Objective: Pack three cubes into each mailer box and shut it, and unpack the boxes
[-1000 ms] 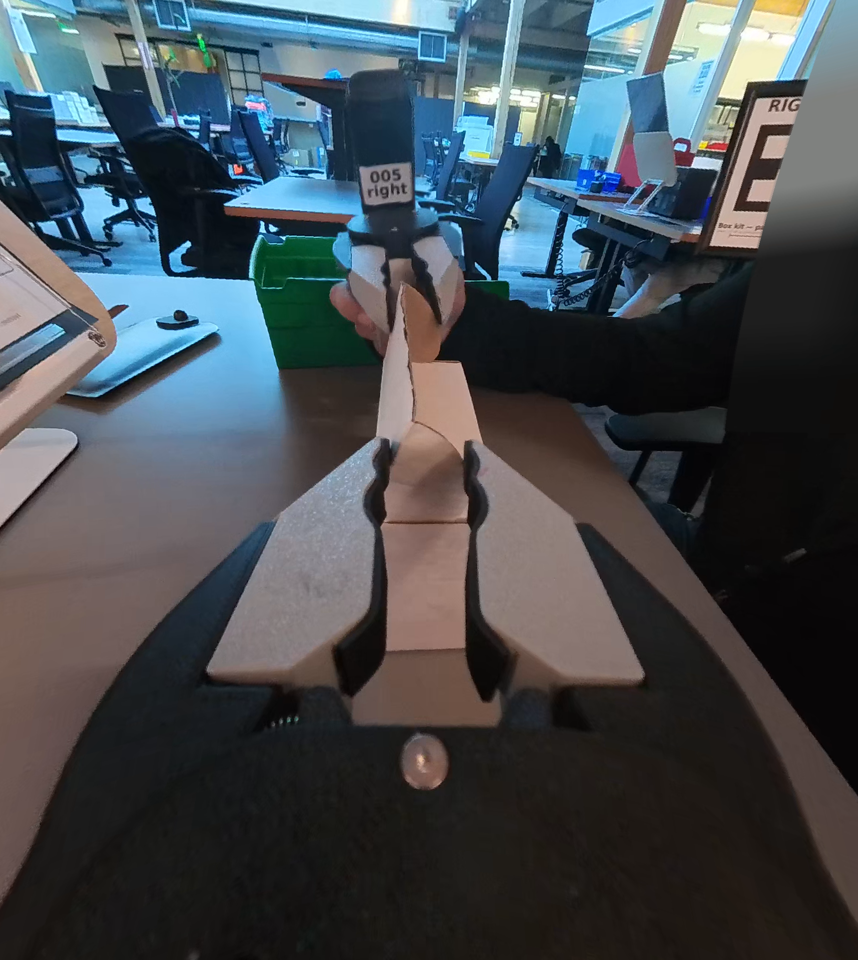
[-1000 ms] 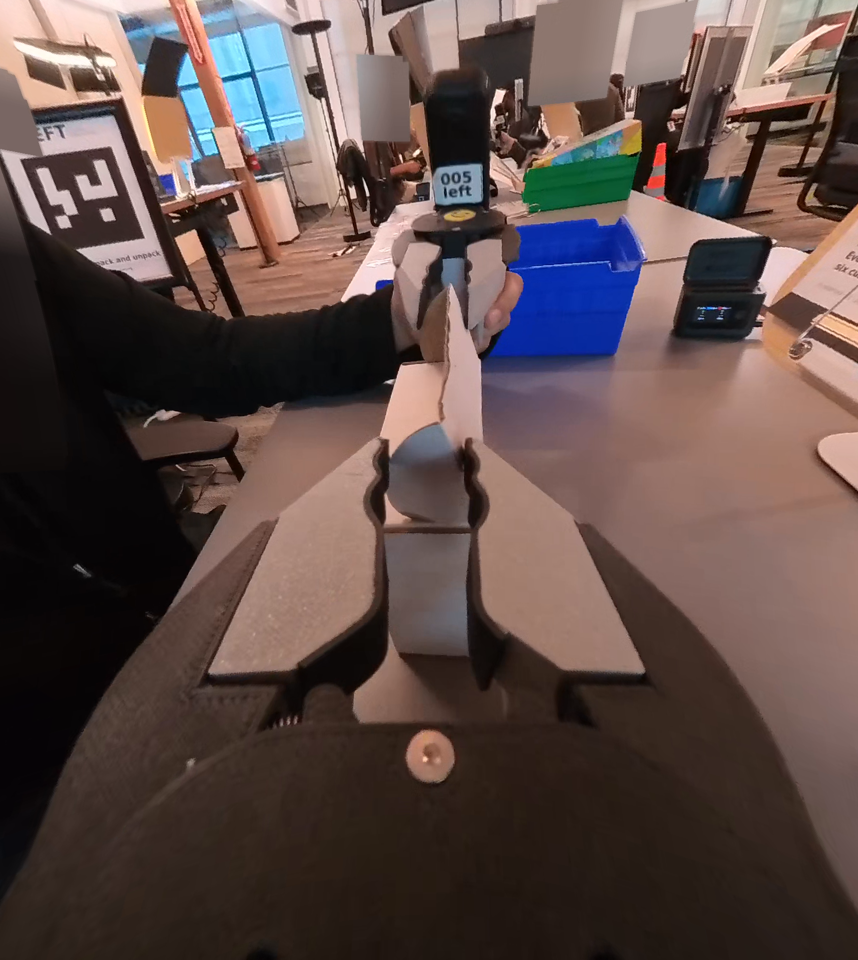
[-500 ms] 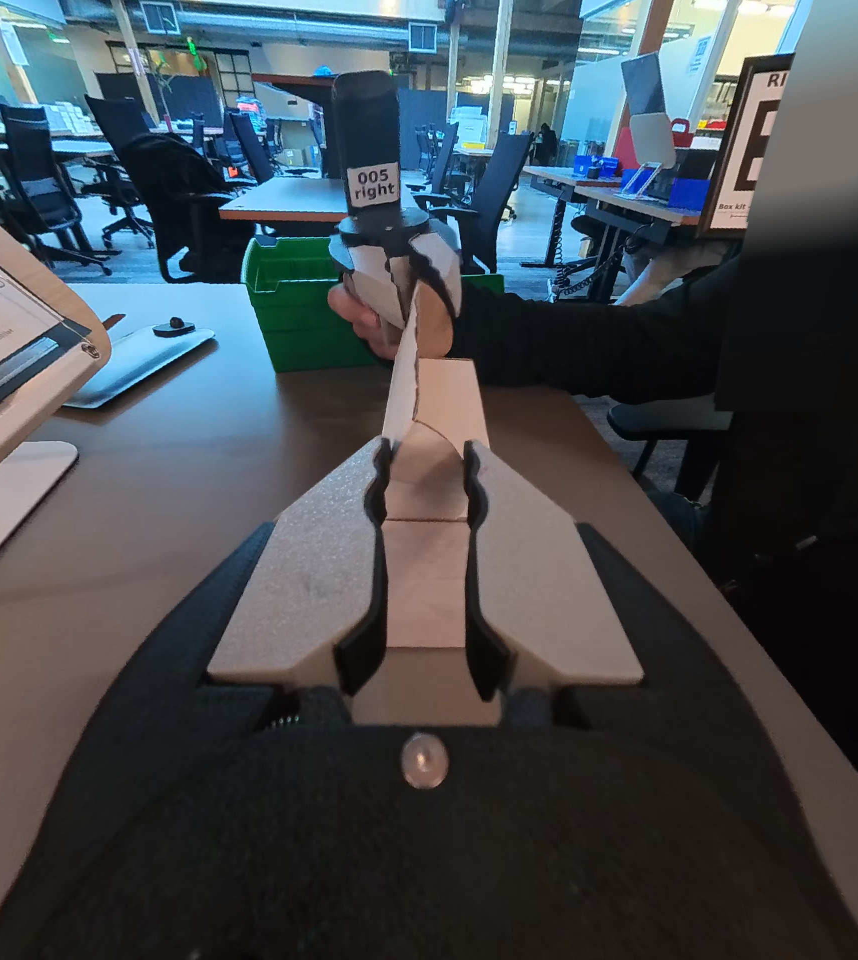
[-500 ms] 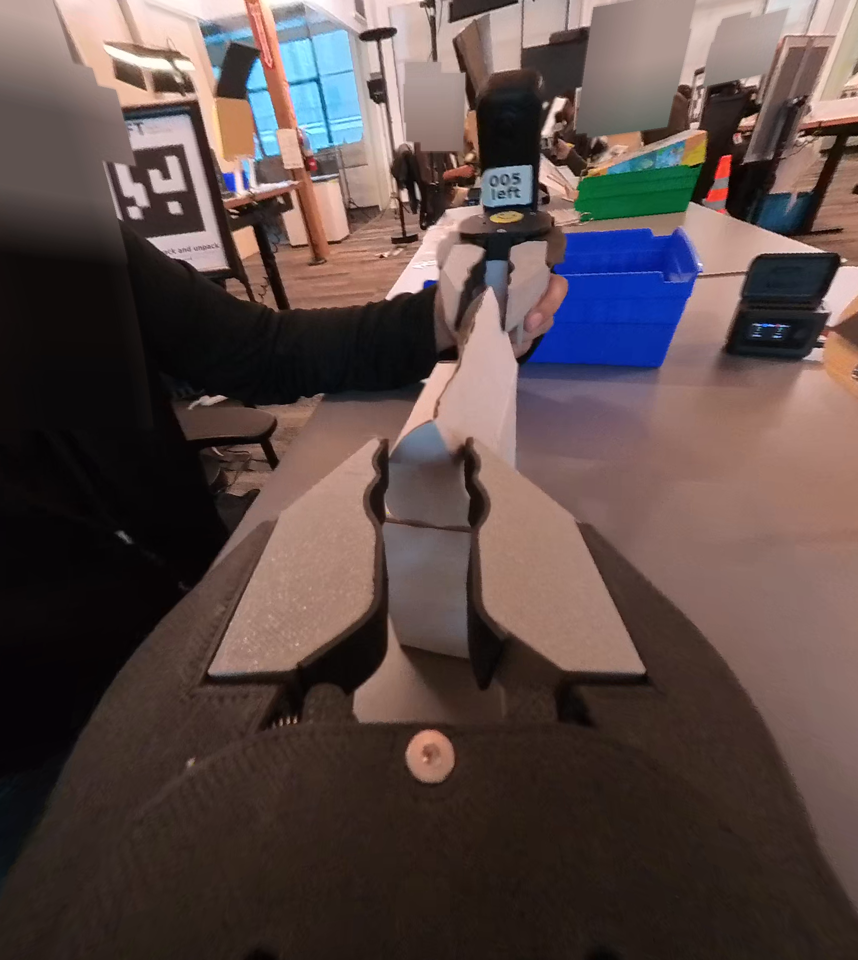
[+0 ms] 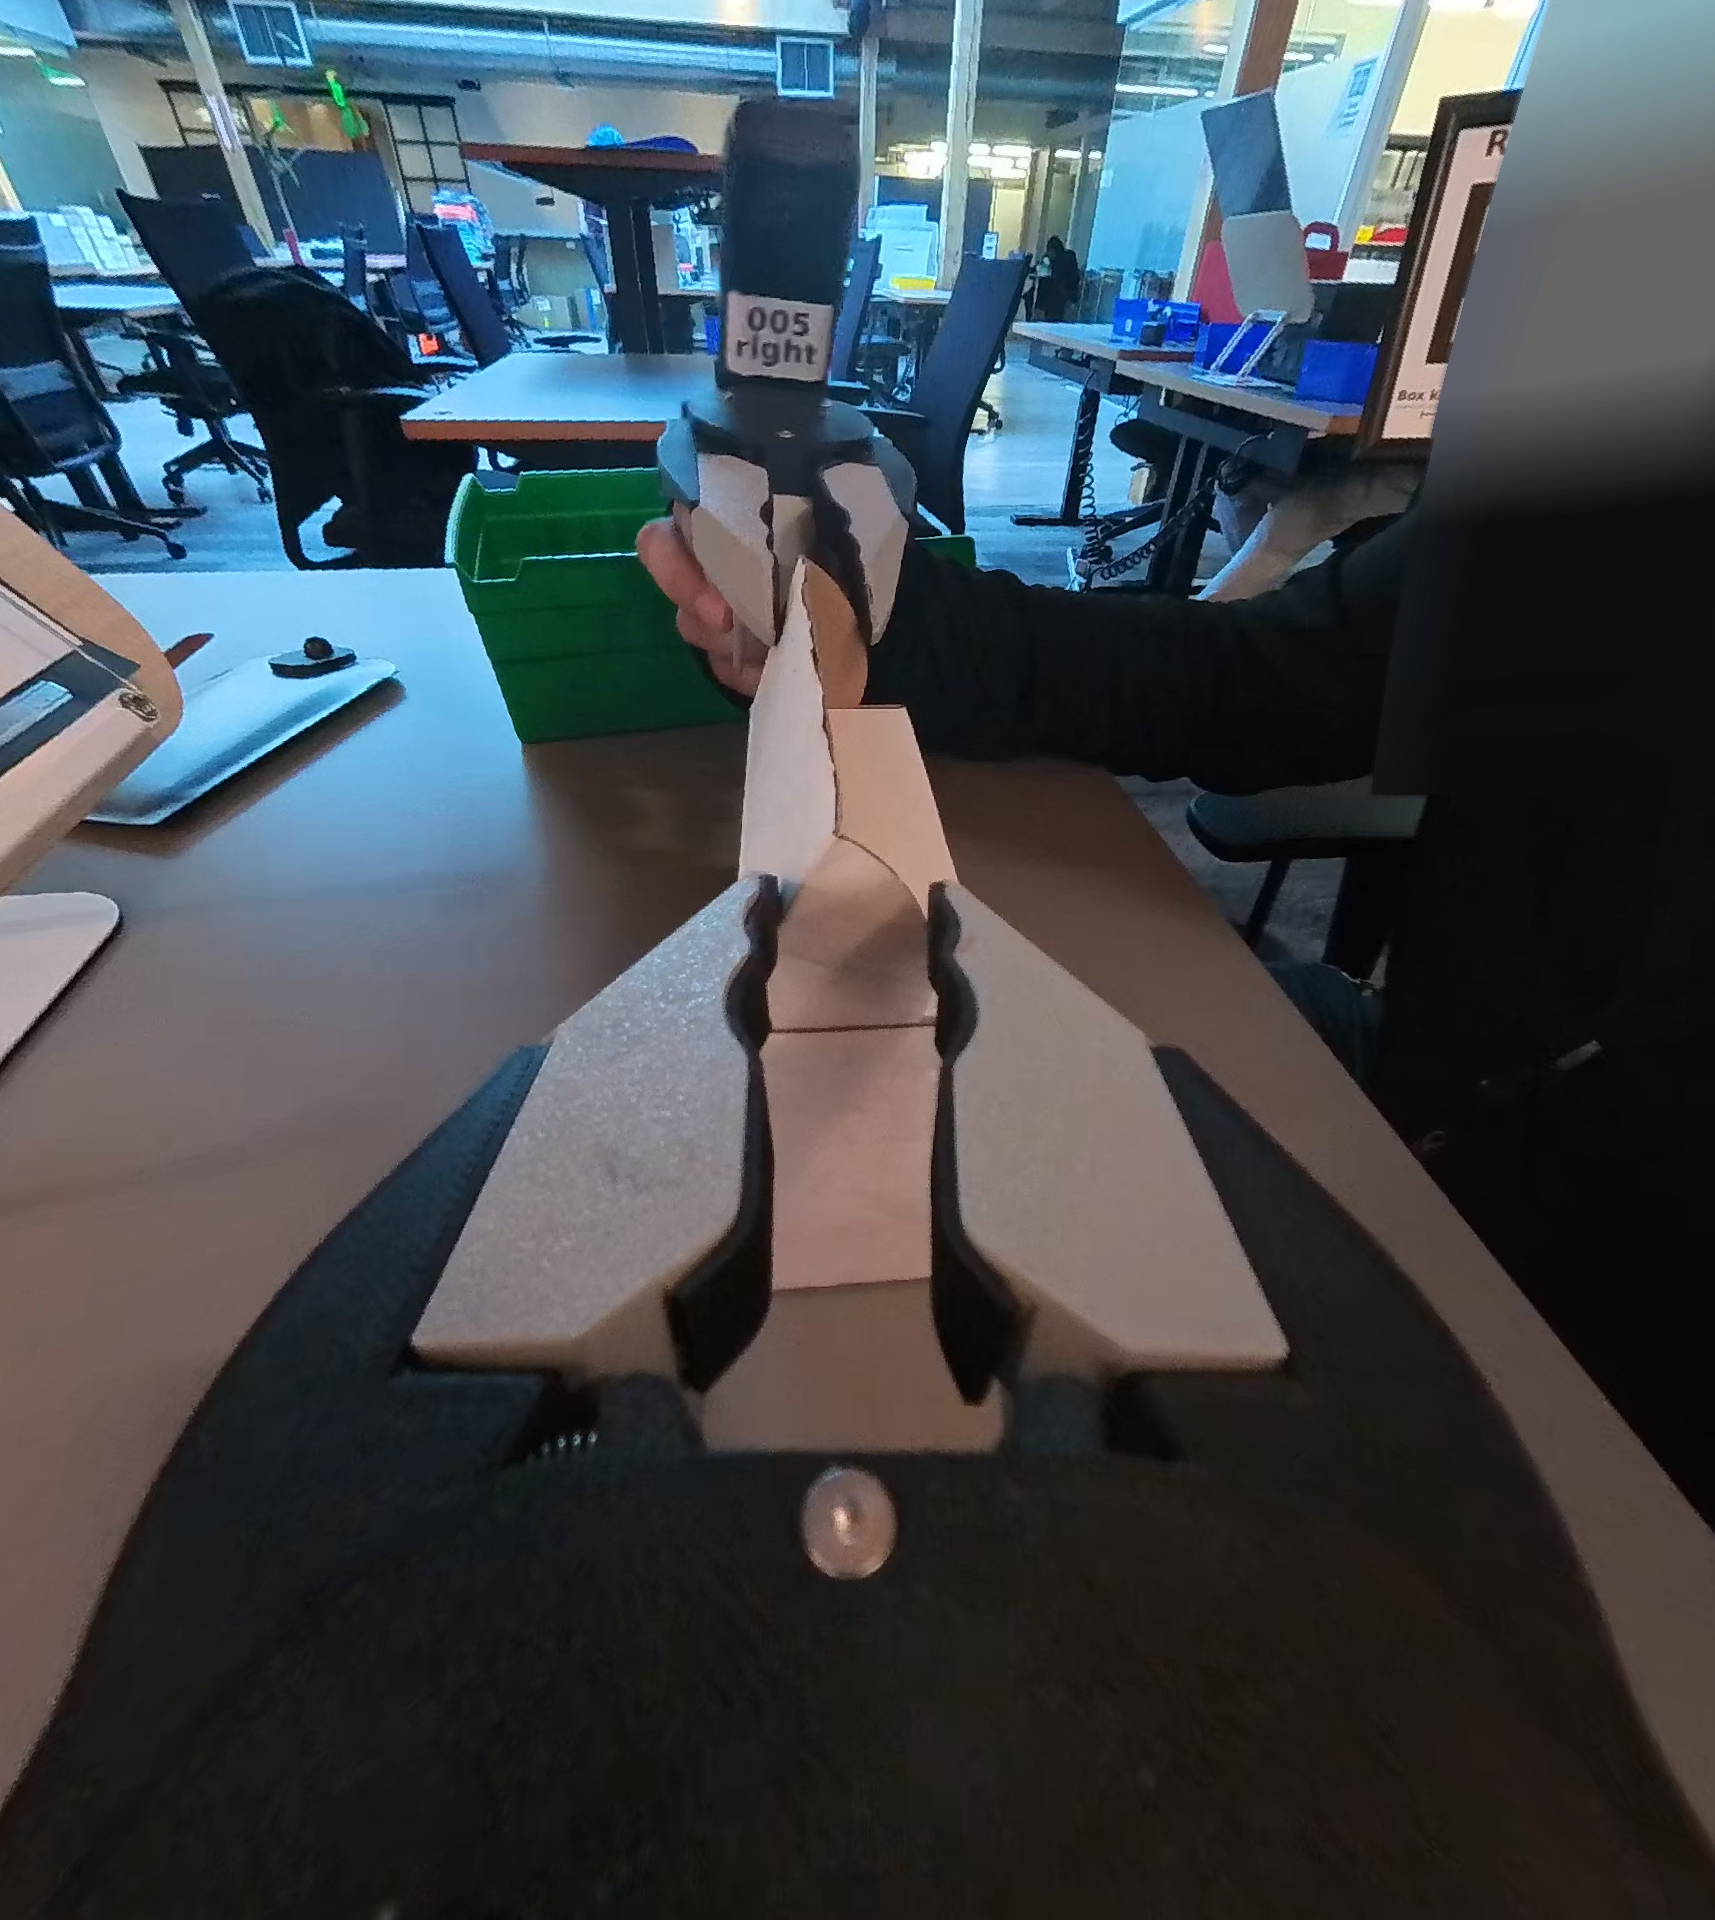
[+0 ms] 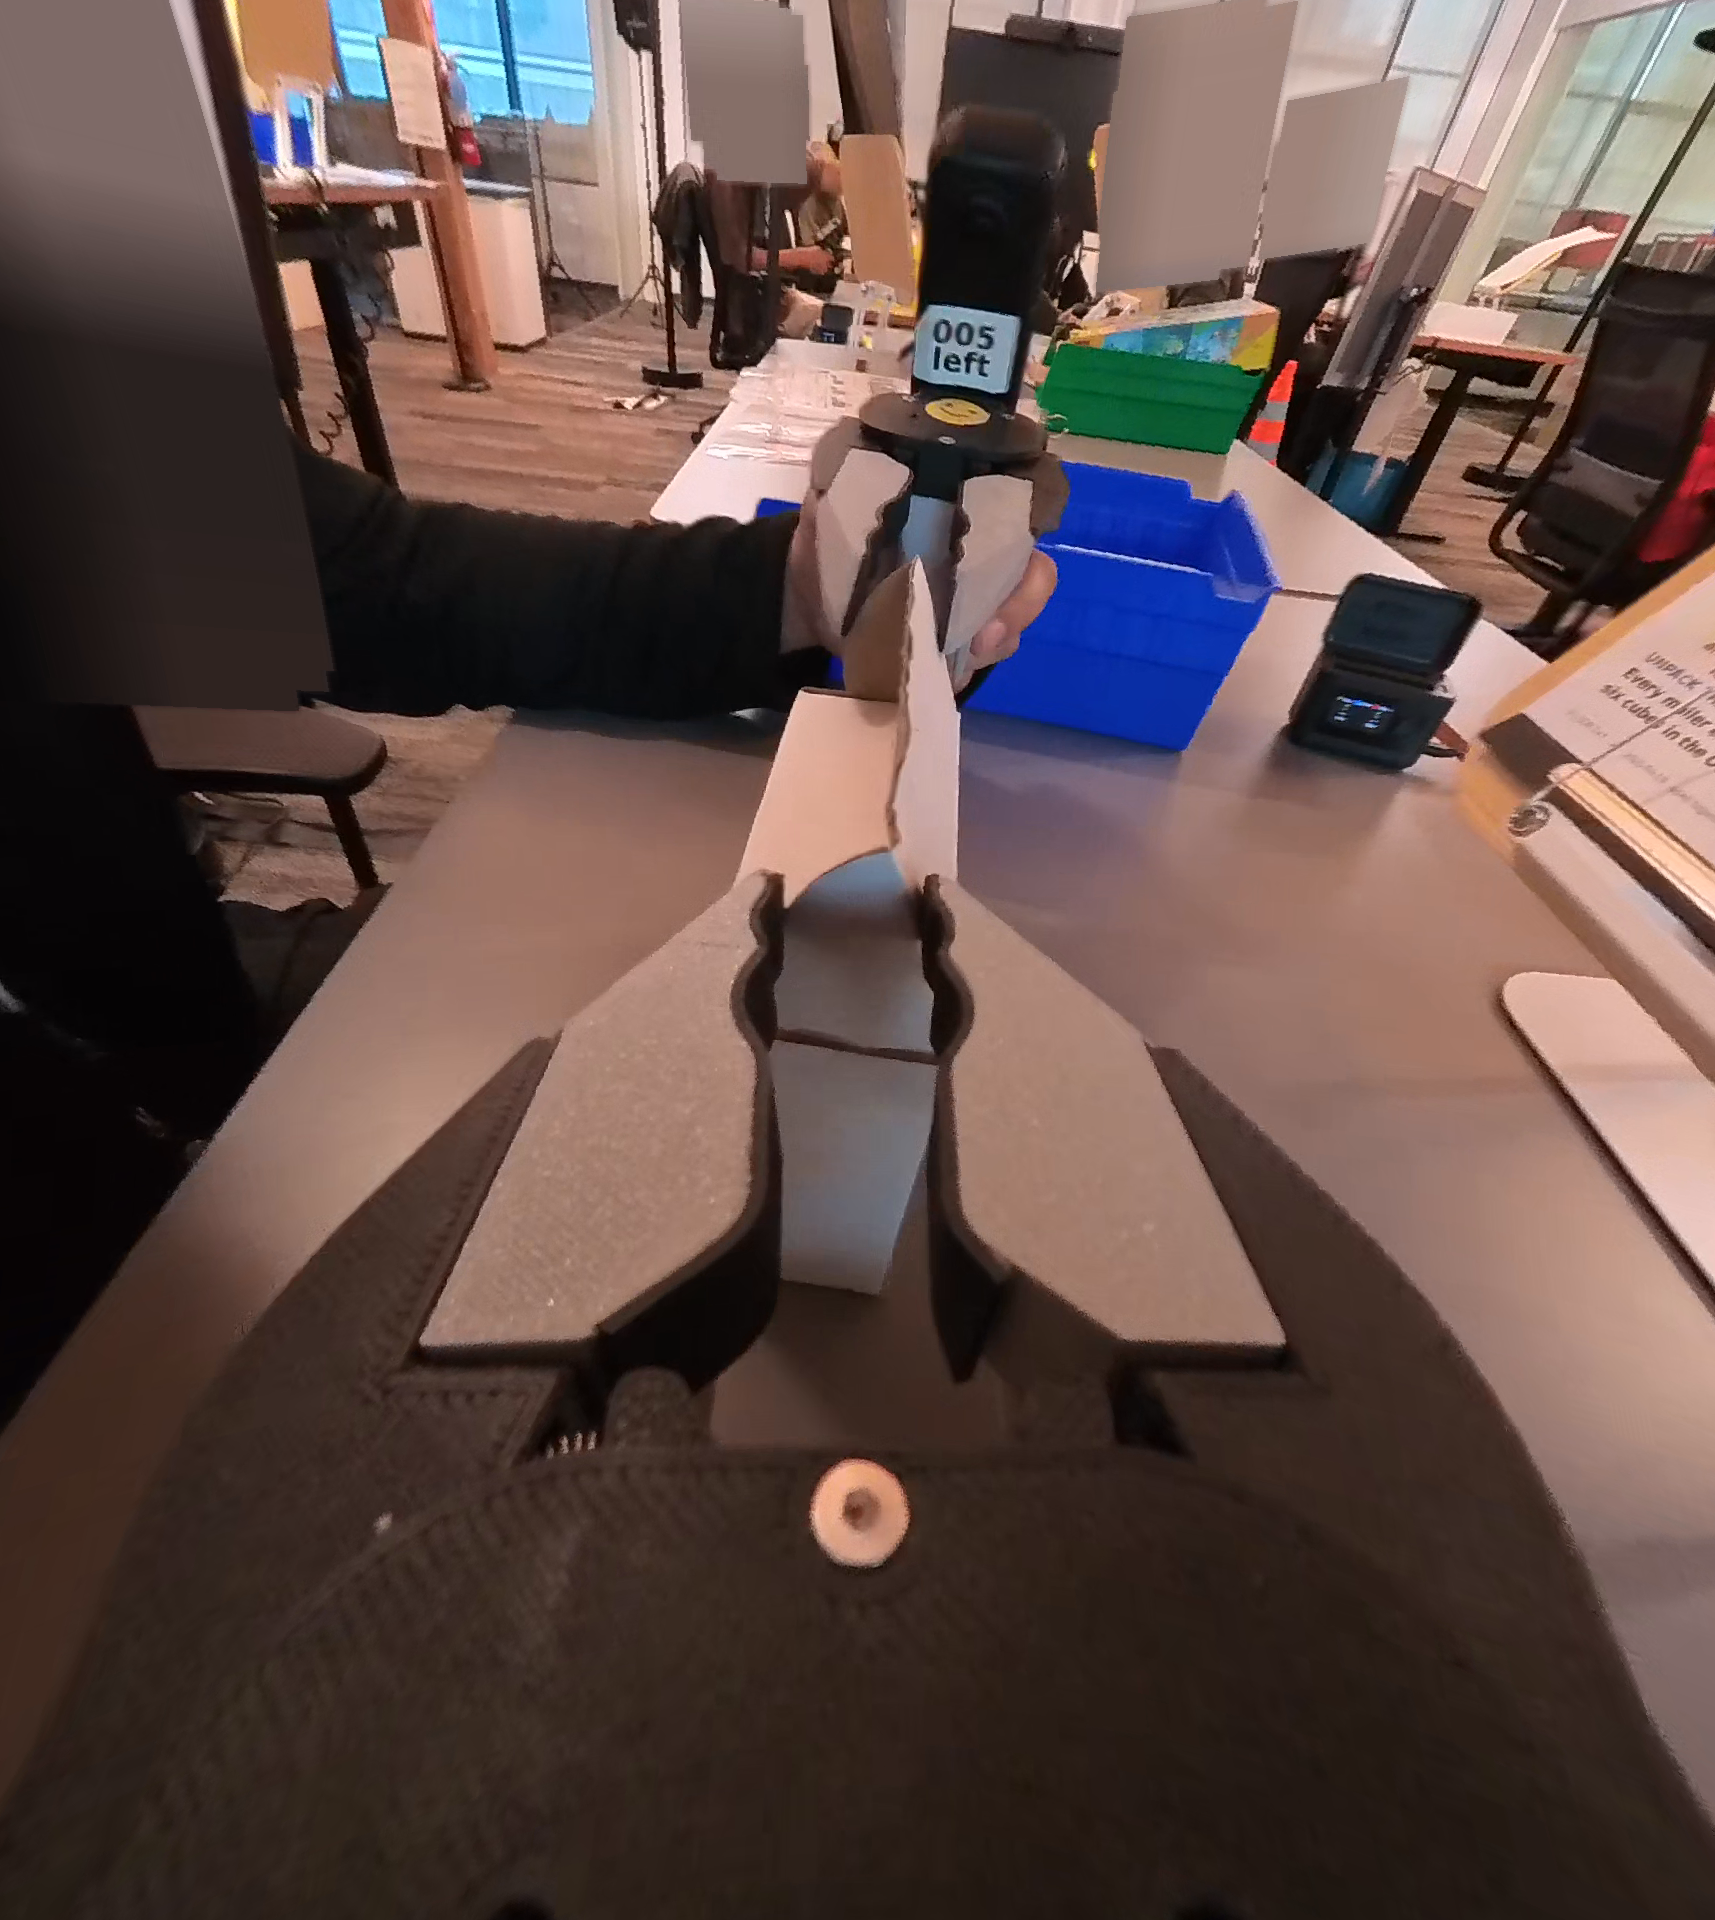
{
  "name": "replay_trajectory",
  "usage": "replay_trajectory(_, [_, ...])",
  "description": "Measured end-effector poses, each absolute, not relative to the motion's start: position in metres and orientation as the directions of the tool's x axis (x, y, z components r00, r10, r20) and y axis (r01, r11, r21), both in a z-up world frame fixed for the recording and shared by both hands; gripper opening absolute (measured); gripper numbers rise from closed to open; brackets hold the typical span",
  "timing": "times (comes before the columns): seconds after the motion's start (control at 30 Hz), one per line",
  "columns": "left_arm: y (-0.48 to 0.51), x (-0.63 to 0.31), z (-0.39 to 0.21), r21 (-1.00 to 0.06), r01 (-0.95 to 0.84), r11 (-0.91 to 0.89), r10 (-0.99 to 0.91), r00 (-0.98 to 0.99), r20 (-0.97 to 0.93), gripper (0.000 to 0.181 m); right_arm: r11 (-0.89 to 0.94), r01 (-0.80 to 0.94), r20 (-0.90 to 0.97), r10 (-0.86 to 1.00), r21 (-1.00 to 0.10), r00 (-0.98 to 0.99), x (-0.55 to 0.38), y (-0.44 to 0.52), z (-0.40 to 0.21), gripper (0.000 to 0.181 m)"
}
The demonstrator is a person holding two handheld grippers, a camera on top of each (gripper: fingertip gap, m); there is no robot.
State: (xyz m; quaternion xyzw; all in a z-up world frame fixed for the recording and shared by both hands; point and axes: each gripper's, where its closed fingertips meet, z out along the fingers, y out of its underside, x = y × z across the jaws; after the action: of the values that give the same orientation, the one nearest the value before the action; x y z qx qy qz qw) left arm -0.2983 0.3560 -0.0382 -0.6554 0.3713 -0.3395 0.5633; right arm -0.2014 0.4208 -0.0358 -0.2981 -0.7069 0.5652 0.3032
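Above the table point(image 5: 333, 935), the mailer box point(image 5: 848, 1091) spans both grippers' jaws, gripped at each end.

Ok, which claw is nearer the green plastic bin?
Right. The right claw is directly in front of the green plastic bin, shut on one end of the pale cardboard mailer box; the left claw grips the box's opposite end, farther from the bin.

Two handheld grippers face each other across a table. The left gripper point(image 5: 848, 894) has its jaws closed on one end of a cardboard mailer box; the right gripper point(image 6: 851, 883) clamps the opposite end. A dark-sleeved arm extends behind each.
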Motion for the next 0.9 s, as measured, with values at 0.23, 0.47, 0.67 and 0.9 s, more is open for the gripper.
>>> replay_trajectory(0.23, [0.358,-0.299,-0.04,-0.986,-0.148,-0.071,-0.85,0.527,-0.018,0.026,0.212,0.079,0.12,0.782,-0.974,-0.611,-0.205,0.423,-0.037,0.024])
replay_trajectory(0.47, [0.355,-0.298,-0.042,-0.979,-0.203,-0.016,-0.84,0.534,-0.097,0.027,0.279,0.055,0.19,0.774,-0.959,-0.604,-0.203,0.42,-0.038,0.024])
replay_trajectory(0.67, [0.354,-0.298,-0.045,-0.975,-0.22,-0.013,-0.838,0.534,-0.109,0.026,0.317,0.051,0.222,0.762,-0.947,-0.609,-0.201,0.418,-0.043,0.024])
replay_trajectory(0.9, [0.35,-0.295,-0.048,-0.969,-0.245,-0.002,-0.848,0.515,-0.129,0.025,0.296,0.085,0.179,0.755,-0.951,-0.63,-0.197,0.414,-0.047,0.024])
